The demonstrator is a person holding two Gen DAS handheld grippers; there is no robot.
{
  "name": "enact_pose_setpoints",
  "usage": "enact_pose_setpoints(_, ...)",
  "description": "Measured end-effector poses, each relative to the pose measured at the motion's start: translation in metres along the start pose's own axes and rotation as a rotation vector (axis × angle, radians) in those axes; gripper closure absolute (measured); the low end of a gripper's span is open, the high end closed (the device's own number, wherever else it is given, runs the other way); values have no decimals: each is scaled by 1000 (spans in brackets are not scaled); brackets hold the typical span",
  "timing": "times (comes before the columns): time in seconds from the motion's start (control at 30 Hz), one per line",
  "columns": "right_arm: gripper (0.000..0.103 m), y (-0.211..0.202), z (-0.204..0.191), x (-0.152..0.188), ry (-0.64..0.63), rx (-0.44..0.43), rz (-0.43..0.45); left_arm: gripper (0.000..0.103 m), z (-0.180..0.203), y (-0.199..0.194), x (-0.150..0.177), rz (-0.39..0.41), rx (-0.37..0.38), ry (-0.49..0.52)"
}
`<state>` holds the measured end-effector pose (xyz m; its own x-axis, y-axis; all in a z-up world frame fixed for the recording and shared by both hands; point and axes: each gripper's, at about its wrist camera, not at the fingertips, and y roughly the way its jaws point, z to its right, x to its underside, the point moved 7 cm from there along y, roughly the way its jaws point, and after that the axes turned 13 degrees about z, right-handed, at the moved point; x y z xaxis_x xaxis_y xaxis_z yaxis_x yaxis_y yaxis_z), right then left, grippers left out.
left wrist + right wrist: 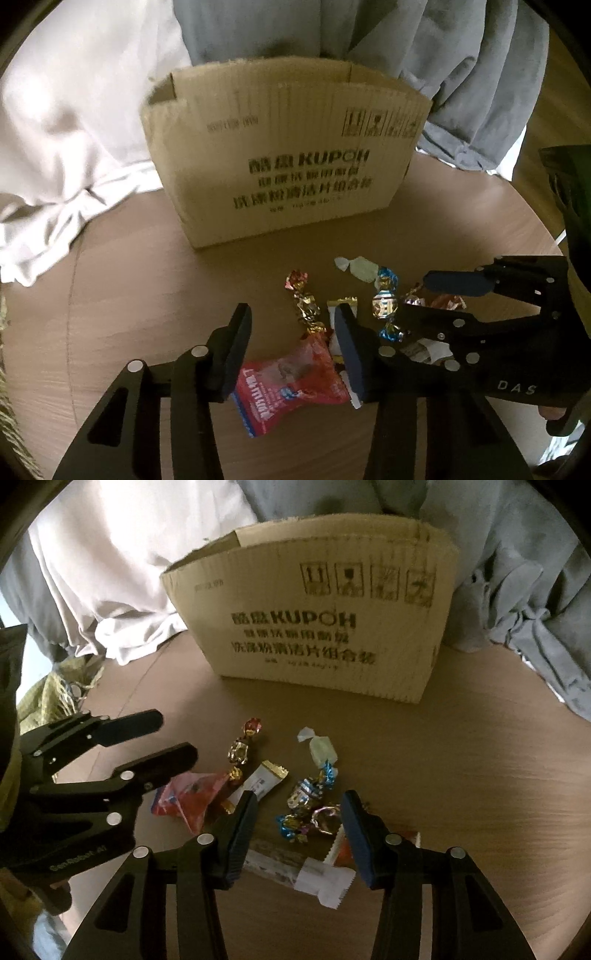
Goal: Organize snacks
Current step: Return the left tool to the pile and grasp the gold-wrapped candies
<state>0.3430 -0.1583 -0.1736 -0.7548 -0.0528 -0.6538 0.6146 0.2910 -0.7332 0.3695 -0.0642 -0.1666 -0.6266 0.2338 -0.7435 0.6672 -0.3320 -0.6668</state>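
Loose snacks lie on a round brown table (147,277) in front of an open cardboard box (288,147) (325,609). My left gripper (293,354) (177,738) is open, its fingers either side of a red snack packet (291,376) (188,797) without pressing it. My right gripper (299,834) (415,299) is open above a long white-ended bar (295,867) and a foil candy (323,818). Between them lie a gold-red twist candy (304,302) (240,751), a pale green candy (360,269) (321,749), a blue-silver candy (386,302) (306,794) and a white bar with a gold end (266,781).
White fabric (74,110) and grey fabric (461,74) hang behind the box and over the table's far edge. A yellow-green fringed cloth (55,694) lies at the left edge. The two grippers are close together over the snack pile.
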Motion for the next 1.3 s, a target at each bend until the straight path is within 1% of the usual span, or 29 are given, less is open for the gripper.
enact_pose_setpoints(0.17, 60, 12, 3, 5, 2, 0, -24, 61, 1, 16, 5, -40, 18, -18)
enact_pose_setpoints(0.2, 61, 13, 3, 5, 3, 0, -26, 62, 1, 19, 6, -45, 21, -23)
enact_pose_setpoints(0.23, 65, 14, 4, 5, 2, -1, -28, 63, 1, 22, 6, -50, 25, -30)
enact_pose_setpoints(0.37, 65, 21, 6, 6, 14, -10, -45, 66, 2, 35, 5, -70, 48, -54)
enact_pose_setpoints(0.47, 66, 26, 7, 5, 19, -13, -49, 70, 2, 43, 3, -77, 49, -66)
enact_pose_setpoints(0.6, 66, 30, 6, 2, 26, -15, -49, 71, 2, 52, 5, -89, 52, -76)
enact_pose_setpoints(0.7, 71, 34, 6, 3, 30, -22, -60, 74, 3, 56, 8, -97, 51, -73)
enact_pose_setpoints(0.77, 72, 35, 7, 5, 28, -19, -63, 76, 4, 59, 10, -99, 53, -74)
enact_pose_setpoints(0.8, 72, 36, 7, 5, 27, -20, -65, 78, 5, 60, 11, -100, 53, -70)
enact_pose_setpoints(0.83, 77, 36, 6, 5, 25, -20, -65, 80, 4, 60, 12, -100, 52, -66)
enact_pose_setpoints(0.87, 80, 37, 6, 6, 23, -18, -65, 81, 5, 62, 12, -100, 50, -62)
enact_pose_setpoints(0.9, 81, 37, 6, 7, 23, -21, -65, 83, 6, 64, 13, -100, 48, -59)
enact_pose_setpoints(1.1, 82, 35, 5, 7, 34, -15, -47, 84, 9, 64, 13, -83, 41, -50)
enact_pose_setpoints(1.3, 82, 24, 8, 2, 47, -13, -8, 85, 11, 47, 6, -29, 33, -48)
